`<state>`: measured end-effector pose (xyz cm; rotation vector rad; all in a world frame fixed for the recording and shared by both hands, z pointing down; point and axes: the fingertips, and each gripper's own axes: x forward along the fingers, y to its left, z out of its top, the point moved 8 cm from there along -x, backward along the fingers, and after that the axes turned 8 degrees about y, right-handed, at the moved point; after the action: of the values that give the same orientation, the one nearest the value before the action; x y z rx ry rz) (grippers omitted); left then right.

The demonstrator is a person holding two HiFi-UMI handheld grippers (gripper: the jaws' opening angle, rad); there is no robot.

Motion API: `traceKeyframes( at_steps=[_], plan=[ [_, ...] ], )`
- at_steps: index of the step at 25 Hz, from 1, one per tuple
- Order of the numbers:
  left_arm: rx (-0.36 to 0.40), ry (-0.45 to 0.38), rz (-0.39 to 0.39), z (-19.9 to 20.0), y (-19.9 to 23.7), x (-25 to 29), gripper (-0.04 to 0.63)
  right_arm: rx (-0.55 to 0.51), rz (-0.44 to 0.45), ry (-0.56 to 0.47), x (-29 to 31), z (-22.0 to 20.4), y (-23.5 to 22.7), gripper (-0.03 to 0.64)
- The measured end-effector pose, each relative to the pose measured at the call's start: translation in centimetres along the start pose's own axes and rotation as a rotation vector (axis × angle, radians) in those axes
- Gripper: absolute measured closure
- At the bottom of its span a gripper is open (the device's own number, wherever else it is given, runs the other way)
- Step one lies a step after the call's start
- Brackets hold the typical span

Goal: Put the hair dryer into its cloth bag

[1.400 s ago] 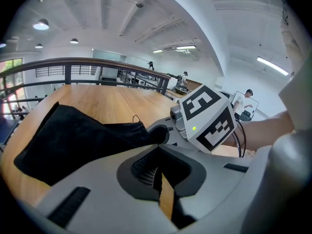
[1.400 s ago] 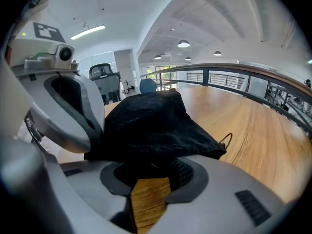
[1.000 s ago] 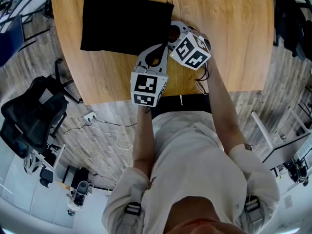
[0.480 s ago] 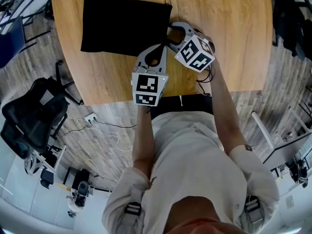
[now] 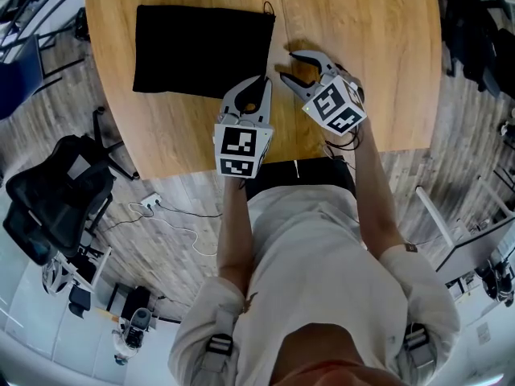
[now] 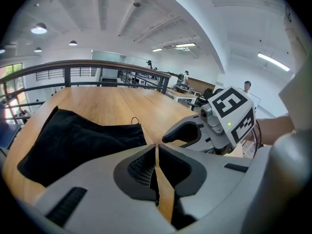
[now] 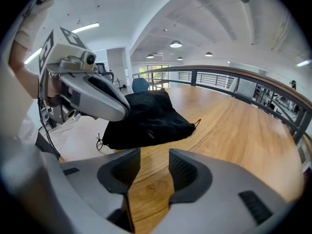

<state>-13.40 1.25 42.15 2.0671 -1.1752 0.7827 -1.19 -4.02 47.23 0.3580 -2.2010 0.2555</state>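
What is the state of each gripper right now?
Left gripper: shut, nothing held.
Right gripper: open, nothing between the jaws, which have just closed a little.

The cloth bag (image 5: pixel 201 48), by the table's left edge, is plain black with a thin black drawstring. The table (image 5: pixel 362 22) is pale honey wood with darker grain streaks. The left gripper (image 5: pixel 259 79) and right gripper (image 5: pixel 288 65) are light grey with black ribbed pads (image 6: pixel 140 167). Their marker cubes (image 5: pixel 240 149) are white with black squares. The person's shirt (image 5: pixel 322 272) is cream. The floor (image 5: pixel 161 183) is grey-brown planking.
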Motion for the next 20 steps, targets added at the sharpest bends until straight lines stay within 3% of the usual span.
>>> traceKeyframes(
  at_steps=[11,20],
  plan=[
    [0.03,-0.064,0.019,2.4,-1.0,-1.3,0.577,0.055,-0.112,-0.142,-7.1,1.1,-1.0,0.55],
    [0.09,-0.158,0.004,5.9,-1.6,-3.7,0.577,0.122,-0.172,-0.268,-12.6,3.6,-0.9,0.589]
  ],
)
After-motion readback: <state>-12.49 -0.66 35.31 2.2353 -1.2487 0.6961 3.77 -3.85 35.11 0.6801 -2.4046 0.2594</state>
